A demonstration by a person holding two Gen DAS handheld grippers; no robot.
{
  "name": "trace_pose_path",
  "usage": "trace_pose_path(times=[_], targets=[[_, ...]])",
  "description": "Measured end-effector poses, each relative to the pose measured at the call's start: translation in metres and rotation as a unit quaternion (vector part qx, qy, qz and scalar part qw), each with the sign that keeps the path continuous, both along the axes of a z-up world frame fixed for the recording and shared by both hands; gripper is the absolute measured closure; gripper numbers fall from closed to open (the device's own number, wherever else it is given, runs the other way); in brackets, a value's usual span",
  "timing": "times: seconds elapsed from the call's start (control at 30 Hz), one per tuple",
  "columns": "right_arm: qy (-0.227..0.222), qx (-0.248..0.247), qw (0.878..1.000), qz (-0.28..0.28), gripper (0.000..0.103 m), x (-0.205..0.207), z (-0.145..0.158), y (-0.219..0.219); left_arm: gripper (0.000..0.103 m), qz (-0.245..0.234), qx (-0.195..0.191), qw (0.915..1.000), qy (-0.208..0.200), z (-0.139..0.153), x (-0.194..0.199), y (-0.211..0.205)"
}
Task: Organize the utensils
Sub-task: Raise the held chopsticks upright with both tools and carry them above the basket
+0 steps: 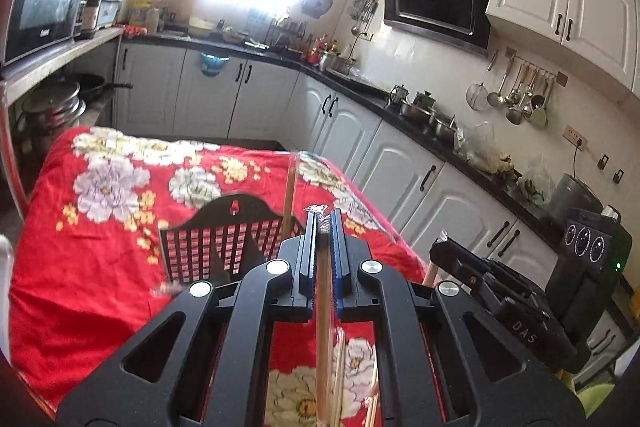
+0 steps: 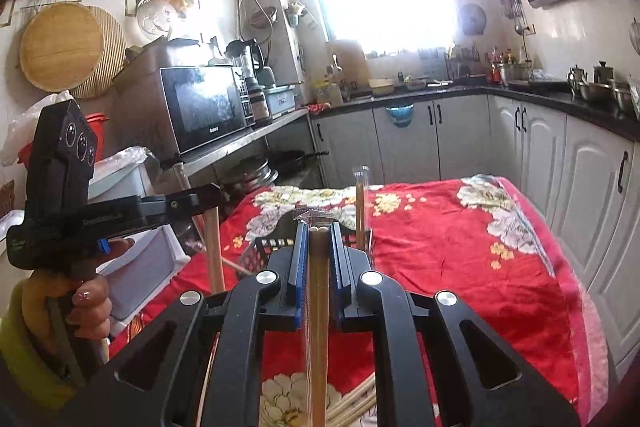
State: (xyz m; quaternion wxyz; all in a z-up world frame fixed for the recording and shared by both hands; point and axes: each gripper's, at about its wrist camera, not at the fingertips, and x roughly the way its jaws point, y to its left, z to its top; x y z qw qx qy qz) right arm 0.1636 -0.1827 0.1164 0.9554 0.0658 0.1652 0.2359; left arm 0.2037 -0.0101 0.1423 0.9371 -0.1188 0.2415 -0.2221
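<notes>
My left gripper (image 1: 323, 217) is shut on a pair of wrapped chopsticks (image 1: 323, 327) that runs back between its fingers. My right gripper (image 2: 319, 227) is shut on another wrapped pair of chopsticks (image 2: 319, 327). A dark lattice utensil basket (image 1: 224, 243) stands on the red floral tablecloth (image 1: 120, 227) just ahead of the left gripper; it also shows in the right wrist view (image 2: 264, 251). One wrapped pair of chopsticks (image 1: 289, 195) stands upright in the basket, and shows in the right wrist view (image 2: 360, 207) too. More loose chopsticks (image 2: 352, 407) lie on the cloth below the grippers.
The right gripper body (image 1: 500, 291) is close on the left gripper's right. White cabinets (image 1: 400, 163) with a black counter run along the right. A microwave (image 2: 204, 107) sits on a shelf at the left. A white bin (image 2: 132, 227) stands beside the table.
</notes>
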Motion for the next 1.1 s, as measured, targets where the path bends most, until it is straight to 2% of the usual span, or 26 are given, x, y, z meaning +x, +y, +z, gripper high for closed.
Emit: trace_pose_path(times=[0.47, 0.8, 1.1], targets=[[-0.021, 0.003, 1.0, 0.005, 0.092, 0.029, 0.026, 0.013, 0.1, 0.021, 0.001, 0.9992, -0.034, 0.035, 0.033, 0.002], [-0.046, 0.007, 0.999, 0.0, 0.092, 0.049, 0.048, 0.016, 0.1, 0.058, 0.022, 0.9945, -0.084, 0.066, 0.053, 0.002], [-0.074, 0.017, 0.997, 0.0, 0.092, 0.069, 0.067, 0.023, 0.1, 0.095, 0.039, 0.9892, -0.105, 0.067, 0.07, 0.005]])
